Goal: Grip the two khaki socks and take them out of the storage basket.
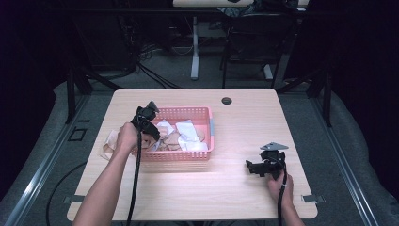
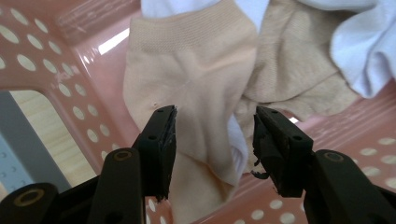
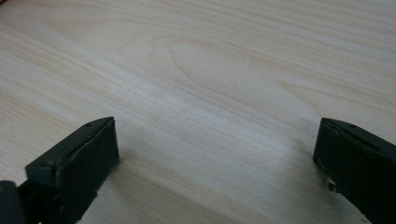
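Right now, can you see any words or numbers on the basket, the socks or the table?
None: no words, numbers, labels or signs can be read. The pink basket has plain holes, the beige sock and white sock are unmarked, and the wooden table is bare wood grain.

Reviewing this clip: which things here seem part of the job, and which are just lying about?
Likely in play:
- pink basket
- beige sock between the open jaws of the left gripper
- other socks in the basket, white and tan
- cloth left of the basket

Idle:
- right gripper, open, low over bare table
- chair behind
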`<state>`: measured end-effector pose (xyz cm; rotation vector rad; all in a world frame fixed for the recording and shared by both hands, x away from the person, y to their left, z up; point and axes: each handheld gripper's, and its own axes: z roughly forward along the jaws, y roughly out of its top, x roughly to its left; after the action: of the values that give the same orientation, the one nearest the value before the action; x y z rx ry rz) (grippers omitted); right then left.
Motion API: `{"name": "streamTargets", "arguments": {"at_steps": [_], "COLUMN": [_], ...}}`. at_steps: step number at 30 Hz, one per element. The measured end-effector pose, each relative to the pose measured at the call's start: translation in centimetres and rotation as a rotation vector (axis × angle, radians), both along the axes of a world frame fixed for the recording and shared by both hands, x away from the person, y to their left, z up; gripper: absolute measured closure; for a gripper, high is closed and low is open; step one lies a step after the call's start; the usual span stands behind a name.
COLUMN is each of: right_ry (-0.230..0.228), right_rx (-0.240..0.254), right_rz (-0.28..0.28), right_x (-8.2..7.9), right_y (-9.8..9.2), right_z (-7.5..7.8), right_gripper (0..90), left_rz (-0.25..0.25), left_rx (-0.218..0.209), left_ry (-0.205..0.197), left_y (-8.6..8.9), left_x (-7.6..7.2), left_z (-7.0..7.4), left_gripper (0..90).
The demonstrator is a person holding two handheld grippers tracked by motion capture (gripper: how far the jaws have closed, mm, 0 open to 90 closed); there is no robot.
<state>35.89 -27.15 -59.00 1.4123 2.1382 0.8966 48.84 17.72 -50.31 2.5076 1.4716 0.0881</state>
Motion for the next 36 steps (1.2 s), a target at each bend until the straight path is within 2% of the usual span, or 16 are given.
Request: {"name": "streamTargets", "arguments": {"at_steps": [7, 12, 15, 17, 21, 24, 30, 33, 36], "right_ry": [0.0, 0.001, 0.002, 0.003, 0.001, 0.002, 0.001, 0.0, 0.0], "right_rx": [0.0, 0.001, 0.001, 0.0, 0.001, 0.0, 0.0, 0.0, 0.0], "right_rz": [0.0, 0.0, 0.004, 0.004, 0.001, 0.003, 0.001, 0.001, 0.001], "right_x": [0.0, 0.0, 0.0, 0.0, 0.0, 0.0, 0.0, 0.0, 0.0], "right_y": [0.0, 0.0, 0.0, 0.0, 0.0, 0.0, 0.0, 0.0, 0.0], "right_z": [0.0, 0.0, 0.0, 0.0, 0.0, 0.0, 0.0, 0.0, 0.0], "right_gripper": [0.0, 0.0, 0.0, 0.0, 0.0, 0.0, 0.0, 0.0, 0.0], "left_rz": [0.018, 0.019, 0.01, -0.01, -0.006, -0.017, -0.003, 0.006, 0.007], "left_rx": [0.011, 0.012, 0.011, 0.012, 0.002, 0.017, -0.005, -0.038, -0.039], "left_ry": [0.009, 0.014, -0.022, -0.037, -0.063, -0.072, -0.096, -0.135, -0.148], "left_y": [0.3, 0.3, 0.1, -0.1, -0.1, -0.2, 0.3, 0.6, 0.6], "left_x": [0.0, -0.1, -0.4, -0.5, -0.7, -0.8, -0.8, -0.8, -0.8], "left_z": [-0.5, -0.4, 0.2, 0.7, 1.8, 2.5, 4.1, 5.5, 6.6], "left_gripper": [63.3, 77.6, 84.4, 85.3, 85.7, 85.9, 86.0, 85.9, 86.0]}}
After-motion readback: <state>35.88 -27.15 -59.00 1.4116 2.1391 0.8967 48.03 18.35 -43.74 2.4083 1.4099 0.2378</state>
